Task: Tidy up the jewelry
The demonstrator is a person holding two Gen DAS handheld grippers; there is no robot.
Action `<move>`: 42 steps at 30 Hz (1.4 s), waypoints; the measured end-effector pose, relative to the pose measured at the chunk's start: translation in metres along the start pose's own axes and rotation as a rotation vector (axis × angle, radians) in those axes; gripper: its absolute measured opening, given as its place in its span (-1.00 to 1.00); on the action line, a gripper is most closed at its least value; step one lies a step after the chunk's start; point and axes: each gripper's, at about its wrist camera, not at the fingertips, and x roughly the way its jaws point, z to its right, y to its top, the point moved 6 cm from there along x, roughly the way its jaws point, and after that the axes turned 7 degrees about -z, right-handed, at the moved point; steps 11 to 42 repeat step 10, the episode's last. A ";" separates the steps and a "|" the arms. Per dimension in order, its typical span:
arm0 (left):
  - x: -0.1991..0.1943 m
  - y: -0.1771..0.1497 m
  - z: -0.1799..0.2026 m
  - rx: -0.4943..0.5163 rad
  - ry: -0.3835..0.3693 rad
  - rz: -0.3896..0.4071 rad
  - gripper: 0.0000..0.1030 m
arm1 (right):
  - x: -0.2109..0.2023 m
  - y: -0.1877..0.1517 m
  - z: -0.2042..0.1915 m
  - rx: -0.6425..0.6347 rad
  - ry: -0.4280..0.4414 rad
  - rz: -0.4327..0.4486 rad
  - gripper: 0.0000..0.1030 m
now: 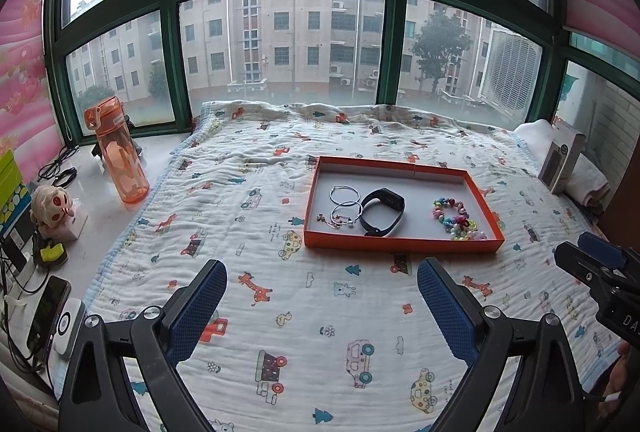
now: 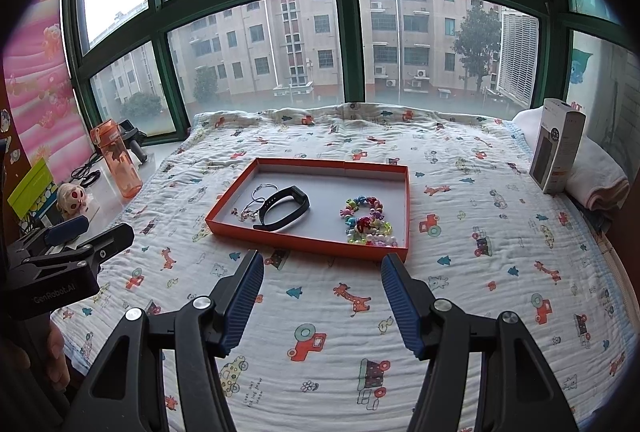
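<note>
Two grippers: you hold one in each hand, both above the blanket and short of the tray.
Left gripper (image 1: 322, 274): black frame with blue ribbed pads; your jaws stand wide apart with nothing between them but the blanket below.
Right gripper (image 2: 322, 266): same build; your jaws are parted with nothing held, the tray's near edge just beyond the fingertips.
Tray: shallow rectangular orange cardboard box lid with grey inside (image 1: 440, 244), lying flat on the blanket ahead of both your grippers.
Silver hoops: two thin silver metal rings (image 1: 345, 201), overlapping, in the tray's left part.
Chain piece: small fine silver chain with dark beads (image 1: 334, 220), just in front of the hoops, near the left wall.
Black band: black rubber-like wrist band with a flat oblong face (image 1: 382, 210), curled in a loop at the tray's middle, touching the hoops.
Bead bracelet: loop of many-coloured plastic beads (image 1: 454, 218), in the tray's right part, apart from the black band.
Blanket: white quilted cotton cover printed with cars, giraffes and trees (image 1: 248, 192), spread across the surface below a green-framed window (image 1: 396, 44).
Bottle: translucent orange plastic drinking bottle (image 1: 122, 160), upright on the sill left of the blanket.
Carton: tall white and grey cardboard box (image 2: 558, 148), standing at the right edge against a rolled white towel (image 2: 600, 172).
</note>
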 end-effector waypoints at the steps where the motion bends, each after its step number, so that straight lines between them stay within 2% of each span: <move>1: 0.000 0.000 0.000 0.001 0.000 0.002 1.00 | 0.001 0.000 0.000 0.000 0.000 -0.002 0.31; 42: 0.002 -0.003 -0.002 0.012 0.007 0.006 1.00 | 0.002 -0.001 0.000 0.001 0.000 -0.001 0.31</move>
